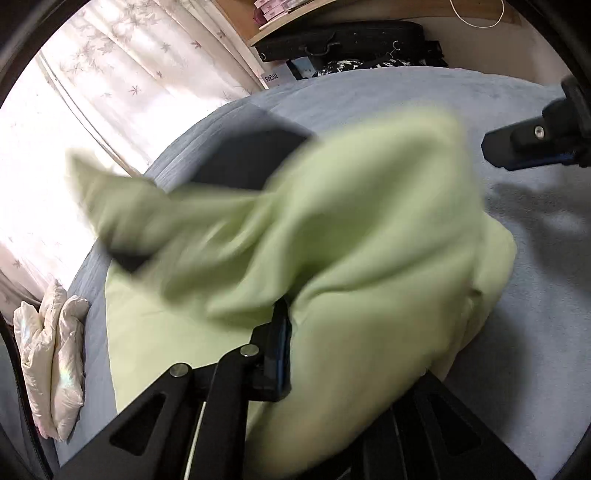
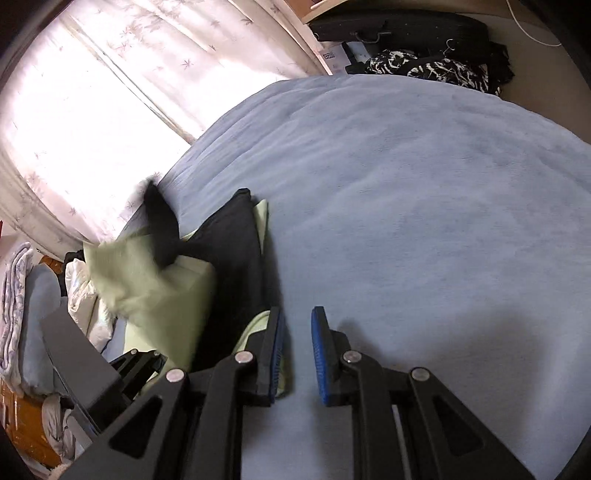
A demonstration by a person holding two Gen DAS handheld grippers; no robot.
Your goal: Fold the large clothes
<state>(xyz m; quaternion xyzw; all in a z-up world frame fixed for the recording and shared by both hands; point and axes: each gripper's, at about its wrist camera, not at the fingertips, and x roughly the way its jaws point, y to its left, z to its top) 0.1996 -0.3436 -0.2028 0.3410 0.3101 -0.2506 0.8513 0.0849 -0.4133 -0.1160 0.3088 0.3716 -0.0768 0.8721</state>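
Note:
A light-green garment with black parts hangs blurred over the blue-grey bed. My left gripper is shut on a fold of it. Only one of its fingers shows; the cloth covers the other. In the right wrist view the same garment lies bunched at the left, its black part beside it. My right gripper hovers over bare bed, open, with a narrow empty gap between its blue pads. From the left wrist view it appears at the upper right.
A white puffy jacket lies at the bed's left edge. A bright curtained window runs along the left. Beyond the bed's far end sit a black case and black-and-white patterned clothes. More folded laundry is stacked at the left.

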